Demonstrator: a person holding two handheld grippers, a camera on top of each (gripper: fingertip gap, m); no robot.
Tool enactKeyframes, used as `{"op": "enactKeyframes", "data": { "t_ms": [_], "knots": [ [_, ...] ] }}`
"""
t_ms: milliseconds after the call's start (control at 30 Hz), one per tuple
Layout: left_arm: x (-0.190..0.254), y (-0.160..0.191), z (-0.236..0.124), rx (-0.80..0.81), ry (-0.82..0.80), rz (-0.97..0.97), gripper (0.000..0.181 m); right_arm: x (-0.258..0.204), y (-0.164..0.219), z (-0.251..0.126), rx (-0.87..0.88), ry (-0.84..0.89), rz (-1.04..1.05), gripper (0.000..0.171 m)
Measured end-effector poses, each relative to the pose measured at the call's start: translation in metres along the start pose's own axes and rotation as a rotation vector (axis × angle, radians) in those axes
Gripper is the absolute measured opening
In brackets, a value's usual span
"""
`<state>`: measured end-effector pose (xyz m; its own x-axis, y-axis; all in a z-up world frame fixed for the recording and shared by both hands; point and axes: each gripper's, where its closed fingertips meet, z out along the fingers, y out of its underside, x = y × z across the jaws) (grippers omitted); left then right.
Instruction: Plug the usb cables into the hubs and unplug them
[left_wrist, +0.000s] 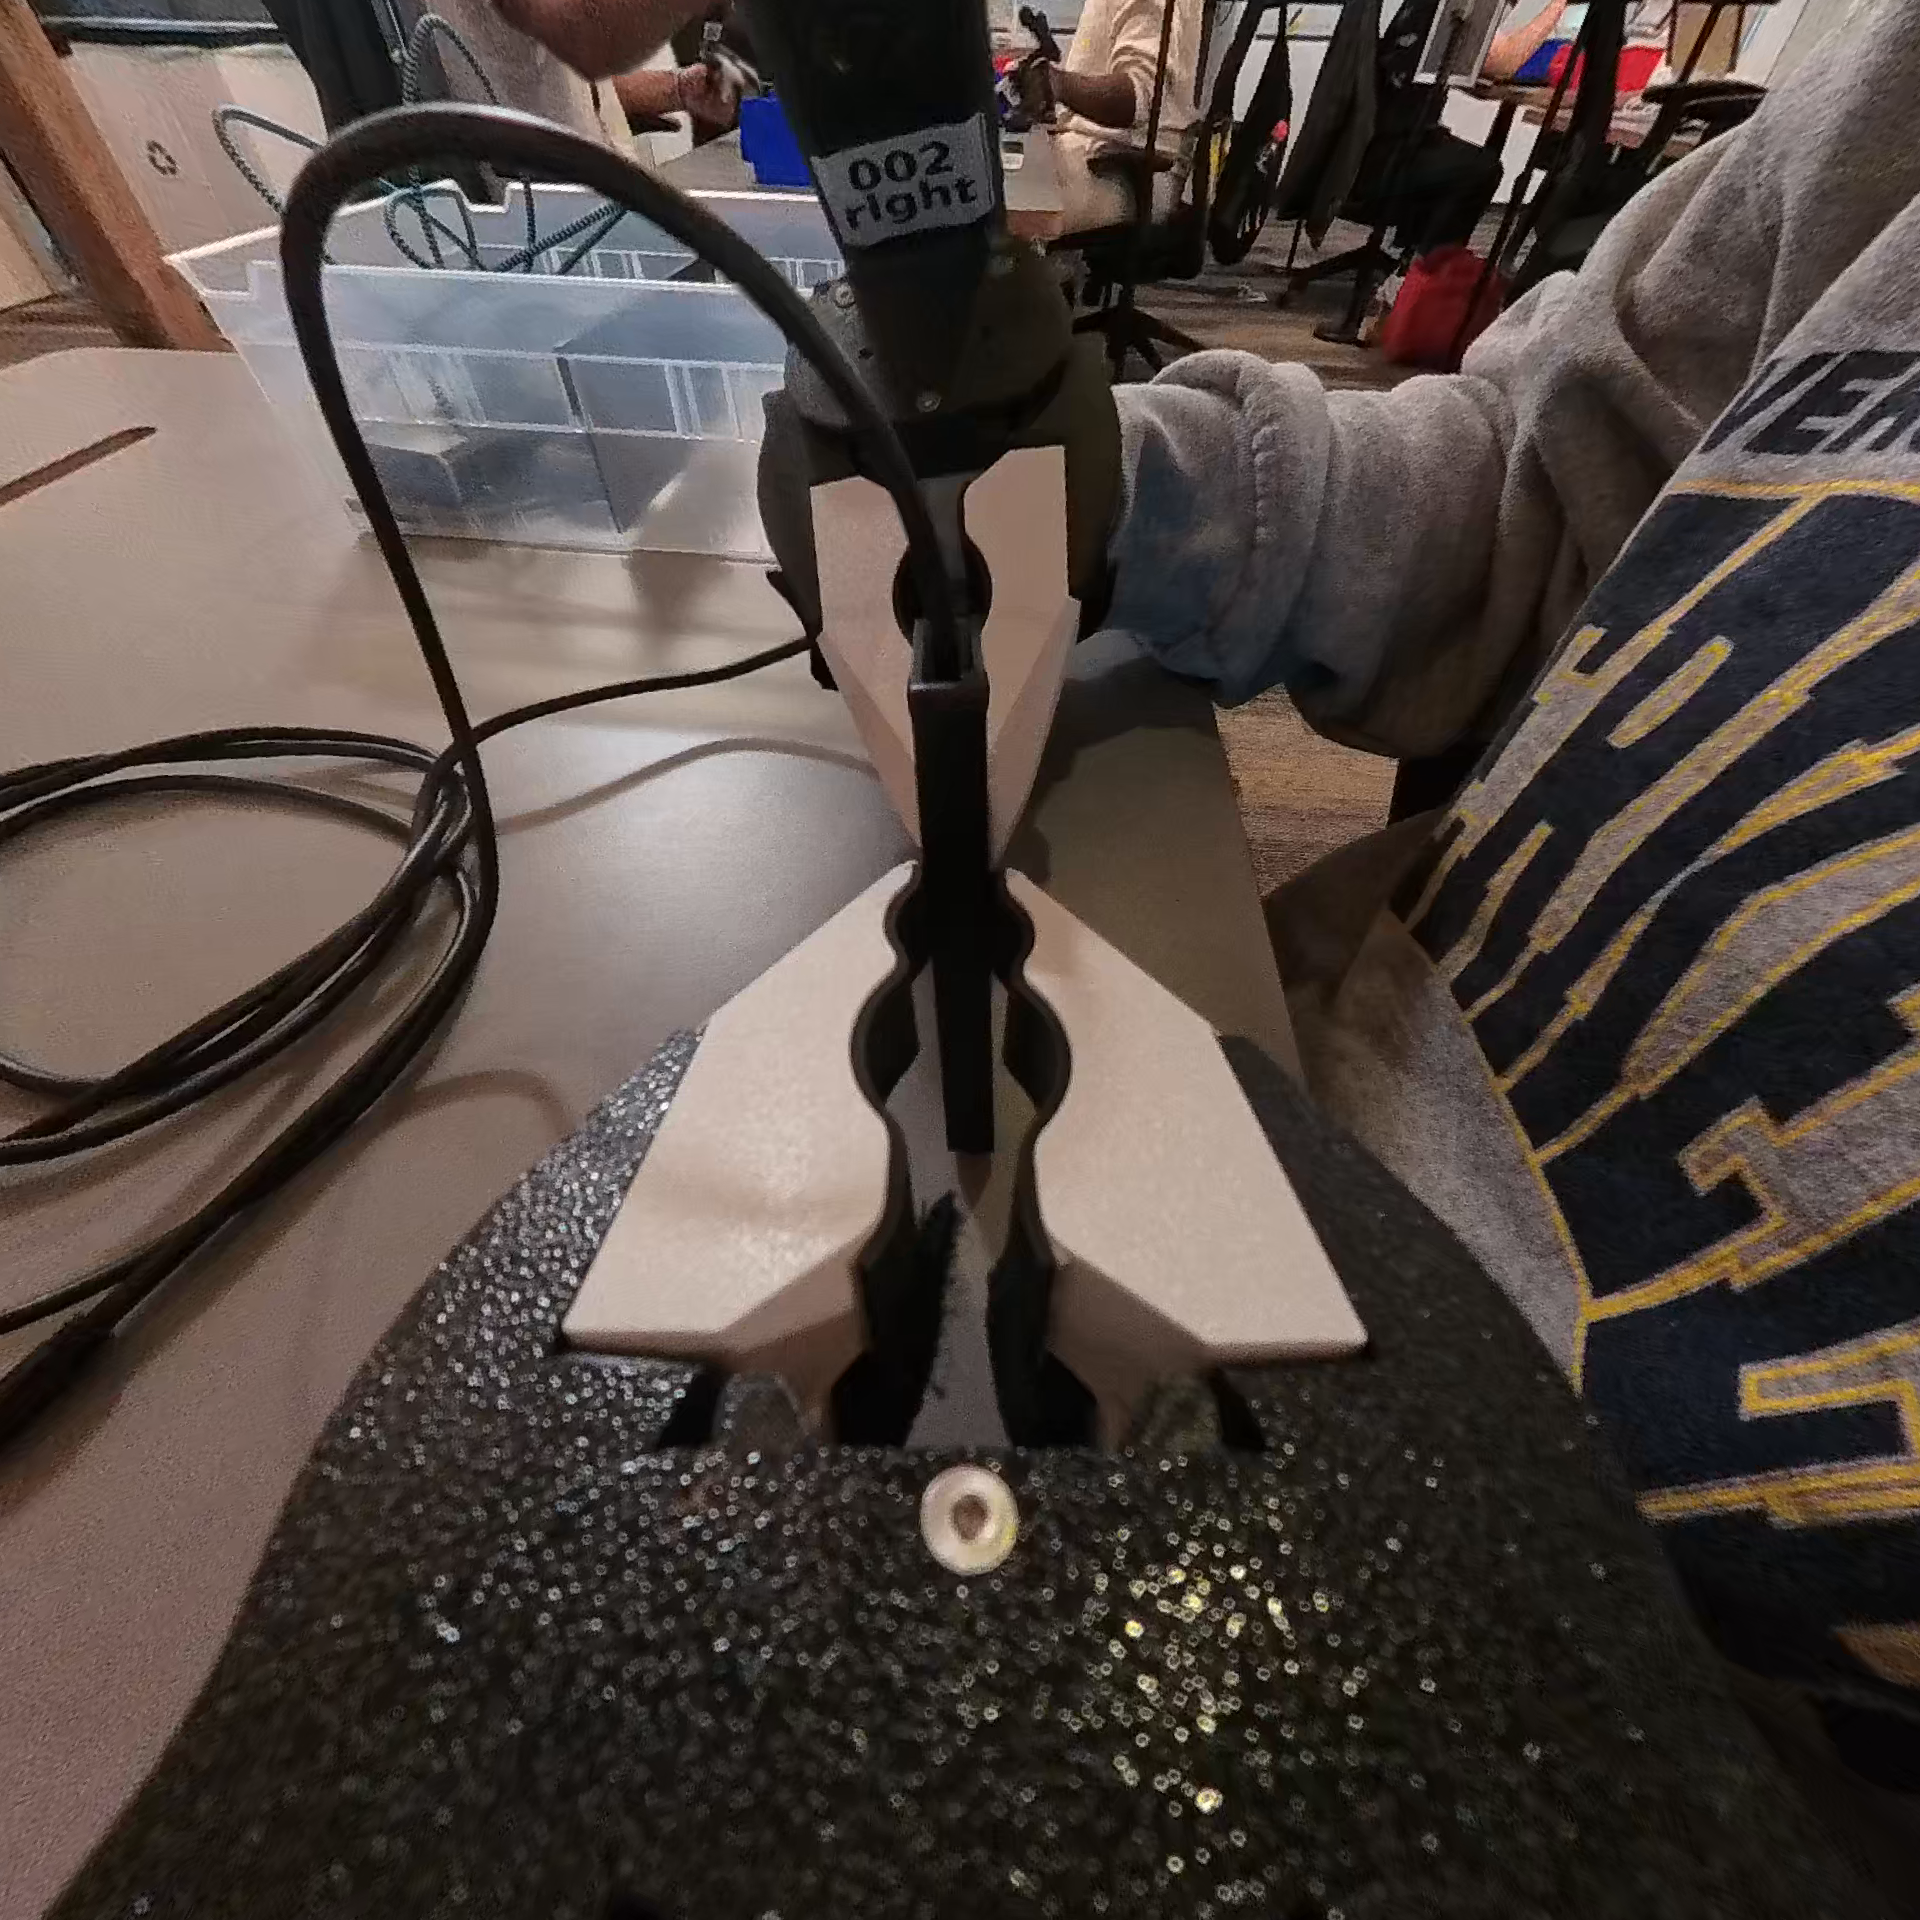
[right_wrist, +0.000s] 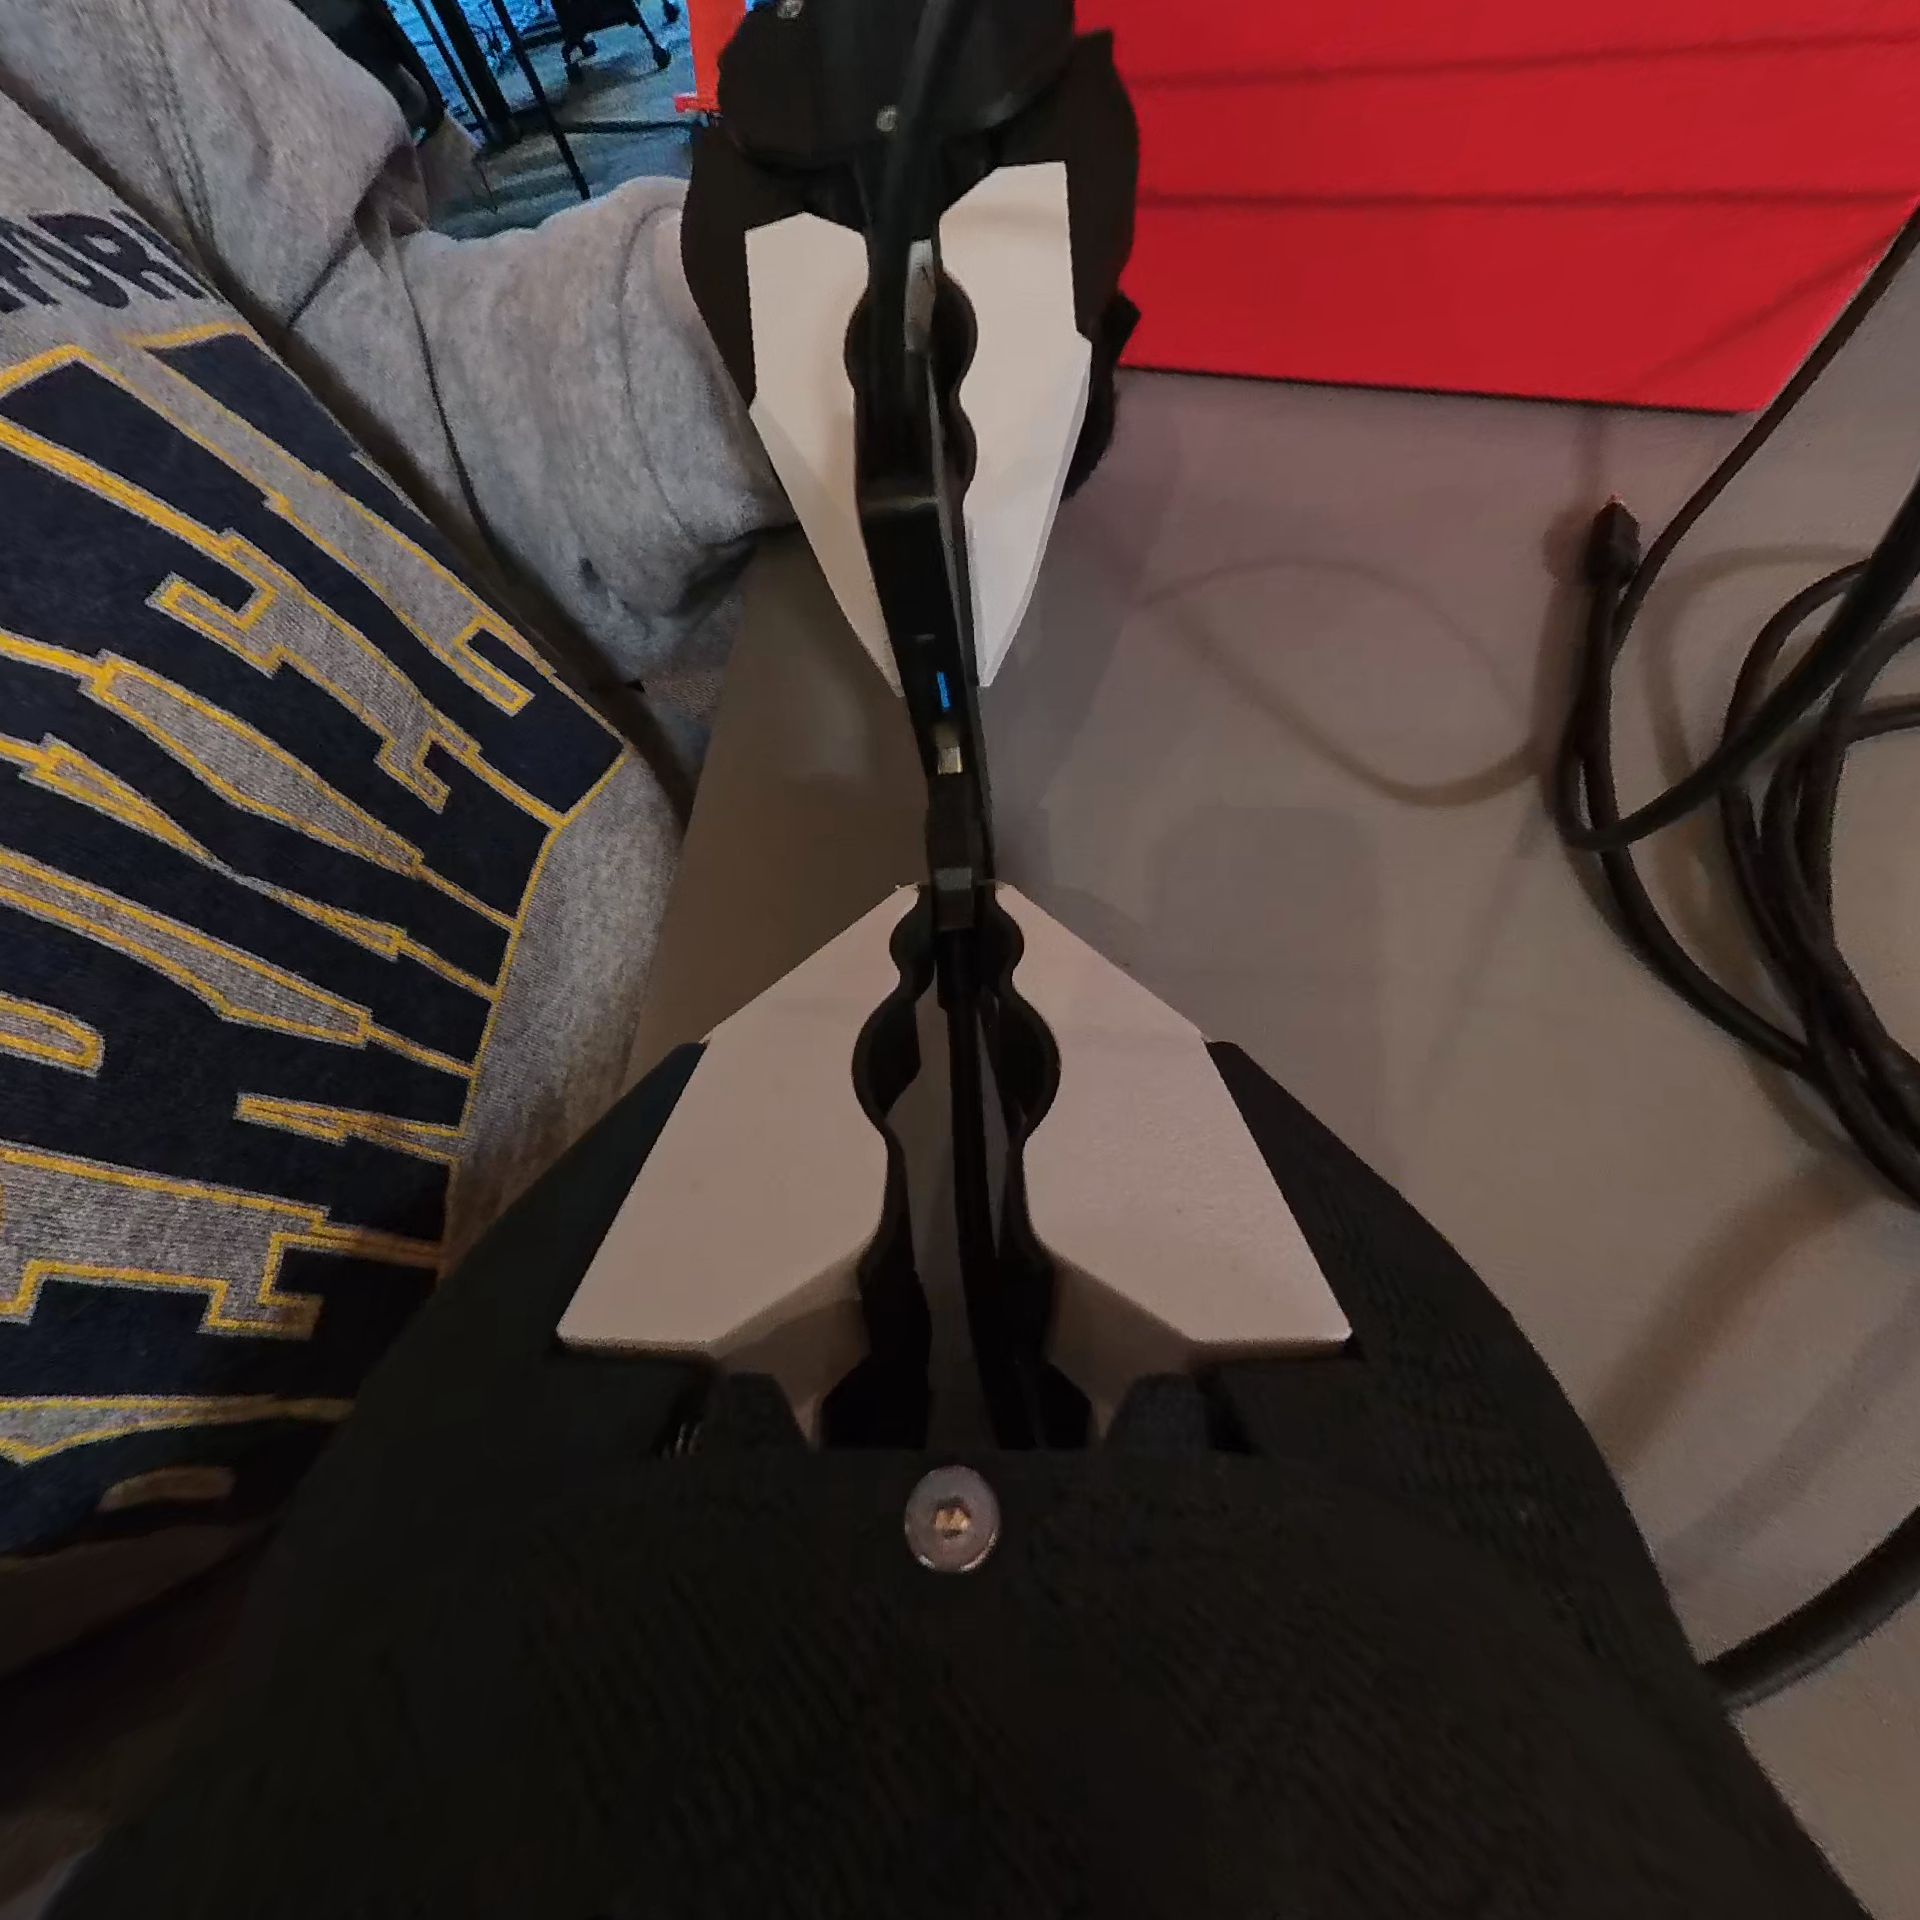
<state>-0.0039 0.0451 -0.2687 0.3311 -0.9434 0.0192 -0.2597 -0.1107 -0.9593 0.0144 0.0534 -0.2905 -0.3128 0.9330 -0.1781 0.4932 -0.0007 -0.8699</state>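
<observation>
Left hand-held gripper (left_wrist: 954, 883) is closed narrow on the black USB hub (left_wrist: 951, 914), held edge-on above the tan surface (left_wrist: 665, 831); right hand-held gripper (right_wrist: 951, 891) faces it nose to nose, pinched on the black cable plug (right_wrist: 952, 896) with the cable (left_wrist: 374, 343) arching back over it; in the right wrist view the plug sits against the hub's side, in line with a port just below the small blue light (right_wrist: 941, 686); metal of the plug (right_wrist: 948, 758) shows at the port, so judged partly seated or partly out, cannot tell which way; 1 connection is in hand; further cable lies coiled on the surface (right_wrist: 1766, 831) with 1 loose plug end (right_wrist: 1616, 540) well apart, unplugged; judged mid-task: this plug needs seating or pulling free, other ports and cables remain; clear bin (left_wrist: 499, 364) sits behind, untouched.
</observation>
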Motion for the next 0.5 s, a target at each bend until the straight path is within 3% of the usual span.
{"op": "enactKeyframes", "data": {
  "t_ms": [400,500],
  "knots": [
    [0.001,-0.002,0.000,0.013,-0.006,0.020,0.009,0.000,0.006,0.018,-0.051,0.032,0.014,0.006],
    [0.003,-0.002,0.000,0.013,-0.014,0.054,0.009,-0.004,-0.002,0.018,0.010,-0.022,0.088,0.026]
  ]
}}
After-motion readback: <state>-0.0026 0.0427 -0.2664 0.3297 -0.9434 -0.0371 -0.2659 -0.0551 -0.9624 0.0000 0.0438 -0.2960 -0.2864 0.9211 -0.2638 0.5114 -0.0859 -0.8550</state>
